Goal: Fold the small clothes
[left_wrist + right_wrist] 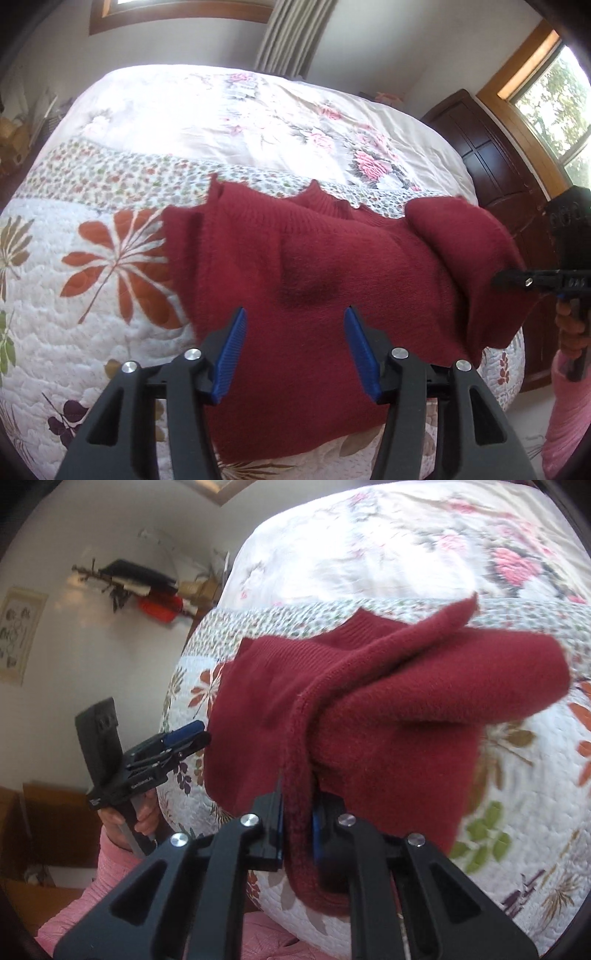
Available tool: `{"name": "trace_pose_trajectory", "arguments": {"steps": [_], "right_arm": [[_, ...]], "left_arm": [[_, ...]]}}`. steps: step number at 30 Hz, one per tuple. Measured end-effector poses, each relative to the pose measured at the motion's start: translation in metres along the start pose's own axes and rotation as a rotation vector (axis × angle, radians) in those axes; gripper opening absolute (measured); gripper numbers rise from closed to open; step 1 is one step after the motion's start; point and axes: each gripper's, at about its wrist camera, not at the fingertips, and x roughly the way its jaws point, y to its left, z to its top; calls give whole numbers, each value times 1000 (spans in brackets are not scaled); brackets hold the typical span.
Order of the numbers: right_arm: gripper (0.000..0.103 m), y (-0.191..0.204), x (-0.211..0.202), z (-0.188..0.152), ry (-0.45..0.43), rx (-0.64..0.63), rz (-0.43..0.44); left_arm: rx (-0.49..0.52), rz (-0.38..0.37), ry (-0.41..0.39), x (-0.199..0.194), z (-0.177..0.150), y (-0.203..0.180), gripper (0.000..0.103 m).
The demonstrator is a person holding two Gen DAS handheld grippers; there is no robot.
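Note:
A dark red knit sweater (303, 266) lies spread on the floral quilt of a bed (110, 258), its collar toward the far side. My left gripper (293, 314) hovers open just above the sweater's middle, blue pads (232, 354) wide apart, nothing between them. My right gripper (297, 805) is shut on a bunched hem edge of the sweater (369, 709), lifting that side into a fold over the body. In the left wrist view the right gripper (509, 280) shows at the sweater's right edge. The left gripper (192, 738) appears at the left in the right wrist view.
The bed fills most of both views, with a dark wooden headboard (491, 155) at the right and a window (554, 110) behind it. A person's hand and pink sleeve (122, 834) hold the left gripper. A cluttered shelf (147, 587) hangs on the wall.

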Motion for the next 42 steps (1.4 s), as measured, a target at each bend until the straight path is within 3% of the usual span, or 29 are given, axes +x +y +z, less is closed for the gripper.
{"name": "trace_pose_trajectory", "arguments": {"steps": [6,9,10,11,14,16,18,19,23,27,31,34,38,42], "right_arm": [[12,20,64,3,103,-76,-76],[31,21,72,4,122,-44,-37],[43,22,68,2,119,-48,-9],[50,24,63,-1,110,-61,4],[57,35,42,-6,78,-97,12],[58,36,25,-9,60,-87,77],[58,34,11,-13,62,-56,195],[56,33,6,-15,56,-48,207],[54,20,-20,-23,-18,-66,59],[55,-24,-40,-33,-59,10,-49],[55,-63,-50,-48,-78,96,-26],[55,-87,-56,-61,-94,141,-48],[55,-104,-58,-74,-85,160,-76],[55,-118,-45,-83,-67,181,-137]], "left_arm": [[-56,3,4,-3,-8,23,55],[-67,5,7,-2,-10,27,55],[-68,0,8,-2,-10,27,55],[-69,-7,11,-1,-10,27,55],[-56,-18,15,1,-5,20,55],[-50,-49,19,4,-1,11,56],[-46,-90,26,7,2,3,56],[-43,-113,32,10,4,-4,56],[-30,-186,67,23,12,-26,62],[-25,-232,119,39,14,-44,64],[-50,-308,156,52,20,-60,68],[-65,-310,188,67,24,-67,68],[-128,-387,235,86,29,-72,68],[-125,-367,251,100,38,-84,67]]}}
